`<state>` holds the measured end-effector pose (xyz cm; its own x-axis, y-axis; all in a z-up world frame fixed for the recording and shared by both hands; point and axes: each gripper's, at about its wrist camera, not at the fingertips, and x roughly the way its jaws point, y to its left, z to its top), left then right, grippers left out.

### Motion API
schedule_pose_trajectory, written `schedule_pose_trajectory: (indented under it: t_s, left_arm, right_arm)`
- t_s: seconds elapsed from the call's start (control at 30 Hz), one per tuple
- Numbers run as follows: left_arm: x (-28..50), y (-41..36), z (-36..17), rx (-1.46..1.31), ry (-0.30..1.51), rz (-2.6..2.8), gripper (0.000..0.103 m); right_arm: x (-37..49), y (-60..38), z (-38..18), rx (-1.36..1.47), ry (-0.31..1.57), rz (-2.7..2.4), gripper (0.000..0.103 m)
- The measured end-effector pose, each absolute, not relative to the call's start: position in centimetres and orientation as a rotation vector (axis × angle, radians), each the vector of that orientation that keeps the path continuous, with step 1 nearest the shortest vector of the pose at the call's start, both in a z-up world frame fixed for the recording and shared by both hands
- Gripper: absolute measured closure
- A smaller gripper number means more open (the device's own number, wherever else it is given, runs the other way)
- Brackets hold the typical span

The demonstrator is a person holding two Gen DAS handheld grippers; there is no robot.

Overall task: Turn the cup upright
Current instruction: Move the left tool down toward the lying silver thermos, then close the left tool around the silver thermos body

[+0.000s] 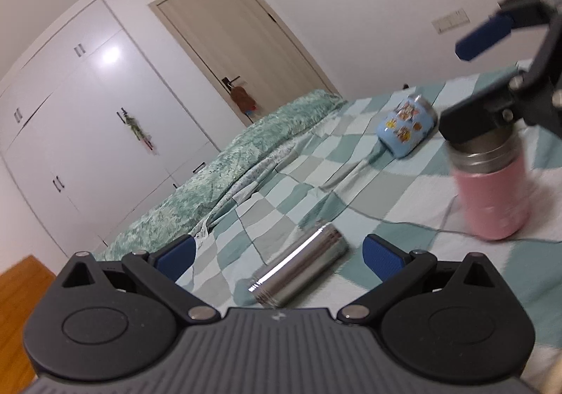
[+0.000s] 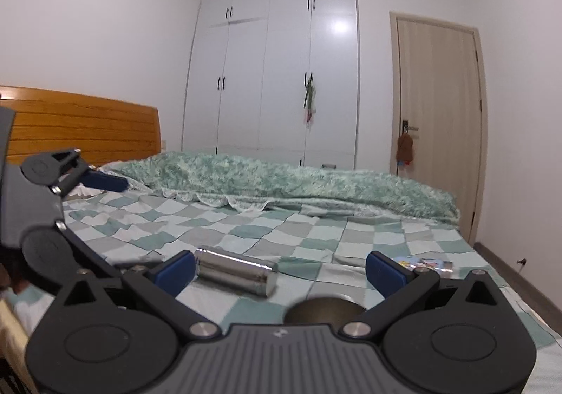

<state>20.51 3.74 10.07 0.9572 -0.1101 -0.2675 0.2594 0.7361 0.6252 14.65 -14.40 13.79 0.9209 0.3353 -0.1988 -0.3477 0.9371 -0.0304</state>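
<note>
A pink steel cup (image 1: 491, 194) stands upright on the checkered bed; its dark open mouth (image 2: 325, 313) shows just below my right gripper (image 2: 279, 267). In the left wrist view the right gripper (image 1: 460, 85) hovers over the cup's rim with its jaws wide open, apart from it. A silver steel cup (image 1: 298, 271) lies on its side in front of my left gripper (image 1: 277, 253), which is open and empty; it also shows in the right wrist view (image 2: 235, 269). A blue cartoon mug (image 1: 407, 129) lies on its side farther back.
A green fluffy blanket (image 2: 281, 179) is bunched along the far side of the bed. A wooden headboard (image 2: 80, 127) is at the left. White wardrobes (image 2: 277, 71) and a door (image 2: 439, 113) stand behind. The left gripper (image 2: 105, 183) shows at the left edge.
</note>
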Motion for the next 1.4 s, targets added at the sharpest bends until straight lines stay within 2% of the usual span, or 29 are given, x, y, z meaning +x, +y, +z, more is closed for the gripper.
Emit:
schedule_pose_trajectory:
  t_s: [0.27,0.7,1.4]
  left_arm:
    - [26.6,5.0,10.4,0.790,0.292,-0.261,0.000]
    - [33.3,5.0,8.2,0.905,0.390,-0.409,0.000]
    - [43.7,2.5,1.8,1.102,0.607,-0.519,0.000]
  right_arm:
    - [21.1,-11.6,16.4,-0.113,0.382,0.340,0.000]
    - [29.1,-13.3,17.6,-0.200,0.608,0.345,0.000]
    - [40.7,-17.2,12.9,-0.243,0.696,0.435,0.000]
